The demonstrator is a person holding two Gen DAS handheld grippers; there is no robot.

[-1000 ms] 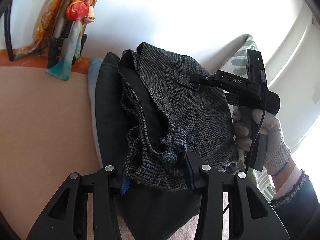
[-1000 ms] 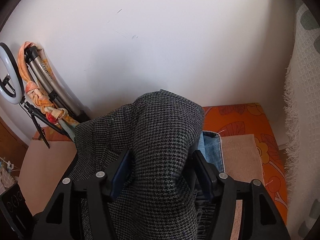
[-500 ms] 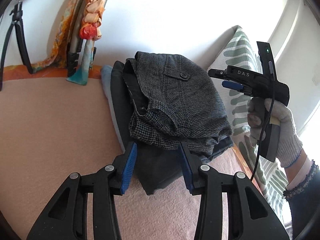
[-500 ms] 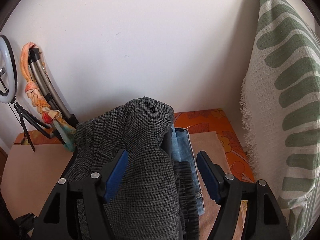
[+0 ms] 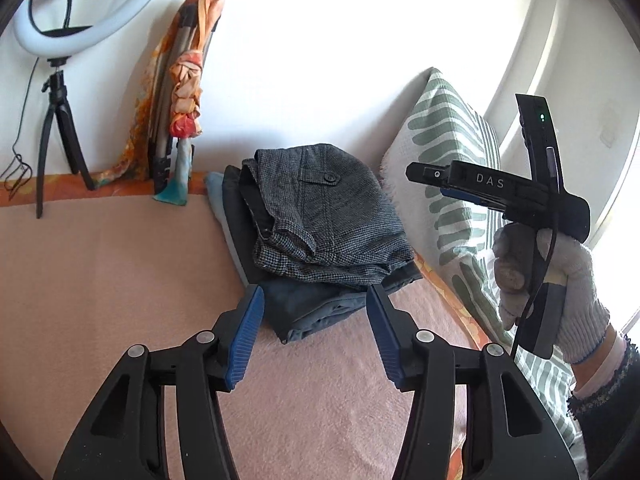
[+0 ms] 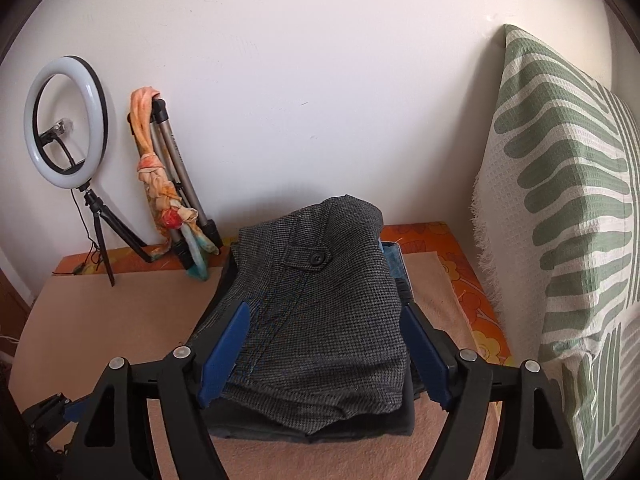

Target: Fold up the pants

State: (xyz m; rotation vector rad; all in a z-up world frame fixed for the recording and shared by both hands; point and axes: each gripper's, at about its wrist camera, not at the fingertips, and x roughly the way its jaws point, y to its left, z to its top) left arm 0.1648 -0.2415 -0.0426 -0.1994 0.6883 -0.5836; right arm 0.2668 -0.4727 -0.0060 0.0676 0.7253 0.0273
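Note:
The grey houndstooth pants (image 5: 324, 216) lie folded on top of a stack of darker folded clothes (image 5: 320, 304) on the pink blanket (image 5: 120, 280). They also show in the right wrist view (image 6: 320, 320). My left gripper (image 5: 312, 332) is open and empty, just in front of the stack. My right gripper (image 6: 324, 352) is open, its jaws standing either side of the folded pants without gripping them. The right gripper (image 5: 432, 178) also shows in the left wrist view, held in a gloved hand above and right of the stack.
A green-striped white cushion (image 6: 572, 240) stands at the right. A ring light on a tripod (image 6: 66, 128) and a folded tripod with an orange scarf (image 6: 168, 196) lean on the wall at the back left. An orange floral sheet (image 6: 440, 248) edges the blanket.
Both grippers let go of the grey pants and pulled back from them. The pants now rest on the stack, and both grippers stand open.

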